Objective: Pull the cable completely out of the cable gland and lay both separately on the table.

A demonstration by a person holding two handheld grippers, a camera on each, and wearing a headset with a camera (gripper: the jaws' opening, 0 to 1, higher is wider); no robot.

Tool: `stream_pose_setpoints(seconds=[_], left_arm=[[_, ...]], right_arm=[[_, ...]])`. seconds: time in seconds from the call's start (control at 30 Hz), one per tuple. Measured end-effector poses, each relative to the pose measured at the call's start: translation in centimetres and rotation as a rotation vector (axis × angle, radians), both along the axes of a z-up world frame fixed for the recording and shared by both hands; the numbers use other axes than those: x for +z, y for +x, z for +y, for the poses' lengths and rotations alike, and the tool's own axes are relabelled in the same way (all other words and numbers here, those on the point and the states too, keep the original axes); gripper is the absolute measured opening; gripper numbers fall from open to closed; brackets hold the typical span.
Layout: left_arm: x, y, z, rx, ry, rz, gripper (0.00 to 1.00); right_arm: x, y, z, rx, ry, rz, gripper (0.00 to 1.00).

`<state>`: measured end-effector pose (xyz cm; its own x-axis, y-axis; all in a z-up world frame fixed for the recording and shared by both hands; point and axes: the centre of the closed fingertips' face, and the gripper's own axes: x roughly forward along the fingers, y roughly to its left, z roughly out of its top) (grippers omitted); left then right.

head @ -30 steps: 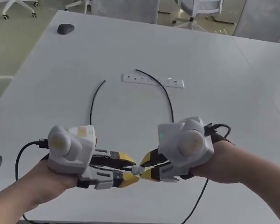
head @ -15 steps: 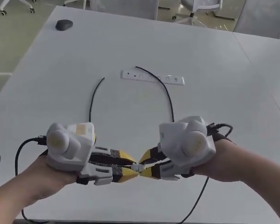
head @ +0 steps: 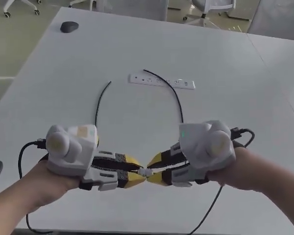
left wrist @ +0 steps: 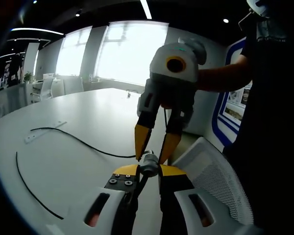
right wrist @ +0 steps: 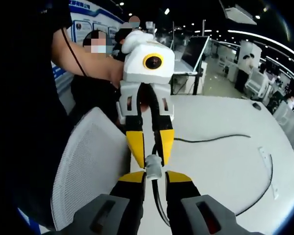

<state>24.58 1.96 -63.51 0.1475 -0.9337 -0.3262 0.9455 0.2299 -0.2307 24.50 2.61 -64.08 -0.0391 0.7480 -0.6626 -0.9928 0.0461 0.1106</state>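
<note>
Head view: a person is holding two handheld grippers low over the near edge of a white table (head: 225, 78), tips meeting nose to nose. L gripper (head: 135, 174) is coming in from the left and R gripper (head: 156, 174) from the right. A small pale cable gland (head: 145, 172) is sitting btw them, held up off the tabletop. Both pairs of yellow-tipped jaws are pinching the gland, one pair on each end.

A thin black cable (head: 178, 104) is lying further out on the table in two long curves, w/ one end crossing a white power strip (head: 161, 82). In each gripper view the cable is running back from the gland btw that gripper's own jaws.

A dark mouse (head: 69, 26) is sitting near the table's far left corner. A white mesh chair (left wrist: 206, 171) is showing below the grippers in both gripper views.
</note>
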Motion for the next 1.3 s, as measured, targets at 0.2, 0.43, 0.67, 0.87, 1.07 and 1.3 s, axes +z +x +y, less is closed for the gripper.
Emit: stream_pose_setpoints(seconds=[0.2, 0.43, 0.67, 0.87, 1.07, 1.3], left_arm=[[0.2, 0.1, -0.1, -0.012, 0.006, -0.024, 0.15], [0.3, 0.4, -0.4, -0.002, 0.007, -0.034, 0.15], [0.5, 0.6, -0.5, 0.0, 0.012, -0.044, 0.15], [0.9, 0.7, -0.9, 0.001, 0.012, -0.049, 0.15], [0.7, 0.9, -0.9, 0.0, 0.02, -0.05, 0.15], [0.7, 0.8, -1.1, -0.013, 0.025, -0.057, 0.15]], right_arm=[[1.0, 0.3, -0.5, -0.114, 0.168, 0.272, 0.13], [1.7, 1.1, -0.9, -0.19, 0.277, 0.467, 0.18], [1.0, 1.0, -1.2, -0.192, 0.287, 0.607, 0.2], [1.0, 0.5, -0.9, -0.185, 0.297, 0.708, 0.16], [0.9, 0.8, -1.0, -0.187, 0.286, 0.753, 0.11], [1.1, 0.9, -1.0, -0.15, 0.306, 0.753, 0.09]])
